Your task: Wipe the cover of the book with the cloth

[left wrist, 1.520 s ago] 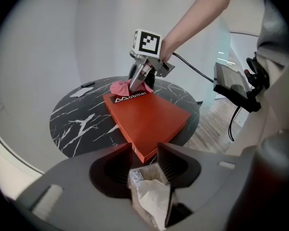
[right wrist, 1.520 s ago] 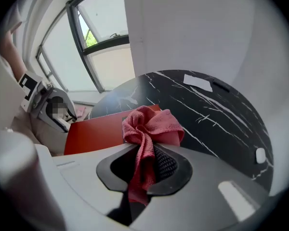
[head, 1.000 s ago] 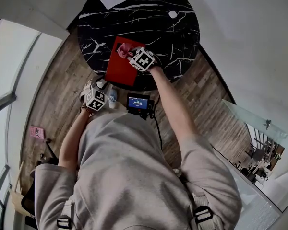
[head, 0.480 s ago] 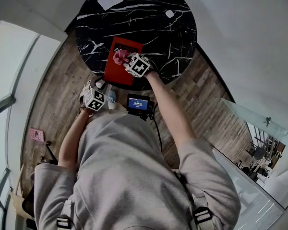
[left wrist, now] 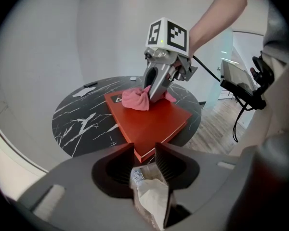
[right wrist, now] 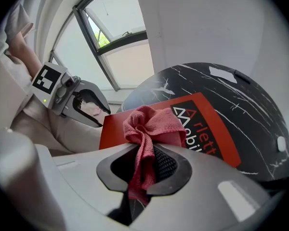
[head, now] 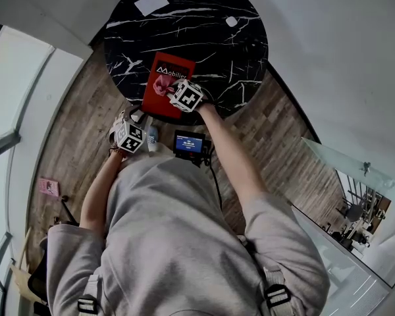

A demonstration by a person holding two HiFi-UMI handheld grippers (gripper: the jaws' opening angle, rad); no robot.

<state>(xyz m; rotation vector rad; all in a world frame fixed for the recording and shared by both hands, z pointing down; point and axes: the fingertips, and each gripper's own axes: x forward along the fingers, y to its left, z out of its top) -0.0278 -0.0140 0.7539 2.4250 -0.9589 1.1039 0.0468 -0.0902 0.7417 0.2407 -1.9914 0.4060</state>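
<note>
A red book [head: 159, 99] [left wrist: 149, 121] [right wrist: 209, 129] lies on the near edge of the round black marble table [head: 210, 38], white lettering showing at its far end. My right gripper [head: 166, 87] [left wrist: 151, 93] [right wrist: 145, 160] is shut on a pink cloth [head: 160, 84] [left wrist: 136, 99] [right wrist: 149, 126] and presses it on the cover's middle. My left gripper [head: 137, 118] [left wrist: 145, 165] hovers off the table's near edge, just short of the book's corner. It is shut on a crumpled clear wrapper [left wrist: 147, 194] with white paper inside.
A white sheet [head: 151, 3] and a small white object [head: 231, 22] lie at the table's far side. A small screen device [head: 189, 142] hangs at the person's waist. Wooden floor [head: 72, 143] surrounds the table; a pink item [head: 49, 187] lies on it at left.
My right gripper has dragged the cloth along the cover toward the near end, uncovering the white lettering at the far end. The left gripper has stayed put.
</note>
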